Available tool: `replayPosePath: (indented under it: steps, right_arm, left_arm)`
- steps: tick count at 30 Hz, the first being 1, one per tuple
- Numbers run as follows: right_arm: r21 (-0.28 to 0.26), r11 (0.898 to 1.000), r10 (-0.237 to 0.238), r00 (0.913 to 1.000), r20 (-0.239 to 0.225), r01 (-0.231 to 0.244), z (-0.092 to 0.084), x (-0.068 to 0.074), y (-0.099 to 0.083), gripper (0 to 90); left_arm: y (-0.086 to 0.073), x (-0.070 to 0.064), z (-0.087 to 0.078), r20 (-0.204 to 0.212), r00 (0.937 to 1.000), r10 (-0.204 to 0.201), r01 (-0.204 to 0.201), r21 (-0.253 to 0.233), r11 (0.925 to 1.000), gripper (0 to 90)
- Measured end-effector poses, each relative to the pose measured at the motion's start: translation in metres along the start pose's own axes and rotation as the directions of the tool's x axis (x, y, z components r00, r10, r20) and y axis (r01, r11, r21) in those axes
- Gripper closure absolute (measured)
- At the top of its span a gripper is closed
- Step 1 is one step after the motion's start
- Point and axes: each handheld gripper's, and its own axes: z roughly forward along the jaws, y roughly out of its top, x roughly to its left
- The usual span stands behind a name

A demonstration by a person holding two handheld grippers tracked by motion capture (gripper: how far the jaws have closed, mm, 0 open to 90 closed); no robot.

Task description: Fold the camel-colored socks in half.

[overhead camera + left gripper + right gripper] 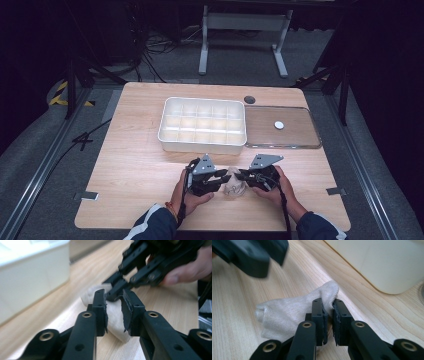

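A: What's the cloth on the surface (pixel 130 150)?

B: A small white sock (pixel 234 186), knit, with fine ribs running along it. It lies crumpled at about 6 o'clock on the surface, near the front edge, between the two hands.

A: Start from the left.

B: The left hand-held gripper (pixel 223 176) points toward 3 o'clock. In its own view the jaws are drawn close, and a fold of sock (pixel 115 315) runs between the pads; the left pad lies against the cloth, while a slim gap shows by the right pad. I can't tell whether it is truly clamped.

A: And the sock itself, seen close?

B: Soft and off-white, bunched into a rounded lump at one end (pixel 287 312), flatter toward the other. One narrow end pokes up past the jaw tips. It rests on the wood, not lifted.

A: The right side?

B: The right hand-held gripper (pixel 243 175) points toward 9 o'clock, meeting the left one over the sock. Its jaws are nearly together, pinching a thin edge of the cloth.

A: Anything behind?

B: A white tray (pixel 202 145) with compartments at 12 o'clock, well apart from the sock, and a clear lid (pixel 305 142) just beside it toward 1 o'clock.
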Motion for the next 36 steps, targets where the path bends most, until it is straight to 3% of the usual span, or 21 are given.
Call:
replayPosePath:
  steps: [1, 3, 5, 9, 13, 22, 27, 28, 31, 34, 36]
  right_arm:
    - [0.002, 1.0, -0.004, 1.0, 0.003, 0.004, 0.0, 0.001, -0.001, 81.4]
    - [0.003, 1.0, -0.01, 0.9999, 0.01, 0.01, -0.002, 0.003, -0.003, 81.4]
    - [0.006, 1.0, -0.012, 0.9998, 0.014, 0.012, -0.003, 0.004, -0.003, 81.4]
    - [0.004, 0.999, -0.032, 0.9988, 0.038, 0.032, -0.003, 0.007, -0.005, 81.5]
    - [0.013, 0.999, -0.044, 0.9981, 0.042, 0.044, -0.005, 0.008, -0.005, 81.4]
    - [0.022, 0.999, -0.033, 0.9972, 0.067, 0.032, -0.012, 0.001, -0.001, 80.5]
    - [-0.004, 1.0, -0.011, 0.9892, 0.146, 0.012, -0.02, -0.005, 0.003, 84.1]
    - [-0.033, 0.999, 0.012, 0.9914, 0.13, -0.008, -0.023, -0.007, 0.005, 84.2]
    - [-0.082, 0.996, -0.023, 0.9953, 0.094, 0.031, -0.027, 0.0, 0.012, 84.7]
    - [-0.092, 0.993, -0.069, 0.9973, 0.026, 0.071, -0.019, 0.01, 0.017, 84.2]
    - [-0.067, 0.994, -0.086, 0.996, -0.025, 0.084, -0.01, 0.013, 0.017, 83.8]
  left_arm:
    - [-0.002, -0.004, 0.005, 0.0, 0.9999, 0.017, -0.017, 0.029, 0.9994, 75.2]
    - [-0.007, -0.014, 0.017, 0.027, 0.9982, 0.053, -0.054, 0.034, 0.998, 75.9]
    - [-0.007, -0.017, 0.019, 0.028, 0.9975, 0.066, -0.067, 0.039, 0.997, 76.7]
    - [-0.012, -0.027, 0.026, 0.003, 0.9887, 0.15, -0.15, 0.072, 0.9862, 79.5]
    - [-0.012, -0.03, 0.027, -0.004, 0.9856, 0.169, -0.168, 0.086, 0.9821, 80.0]
    - [-0.013, -0.028, 0.028, 0.002, 0.9857, 0.168, -0.168, 0.078, 0.9827, 80.4]
    - [-0.013, -0.027, 0.027, 0.014, 0.9874, 0.157, -0.158, 0.083, 0.984, 80.7]
    - [-0.013, -0.027, 0.028, 0.012, 0.9886, 0.15, -0.151, 0.076, 0.9856, 80.7]
    - [-0.013, -0.027, 0.028, 0.013, 0.9883, 0.152, -0.153, 0.078, 0.9851, 80.7]
    - [-0.014, -0.026, 0.027, 0.015, 0.9872, 0.159, -0.16, 0.084, 0.9836, 80.8]
    - [-0.013, -0.026, 0.027, 0.015, 0.9872, 0.159, -0.159, 0.085, 0.9835, 80.8]
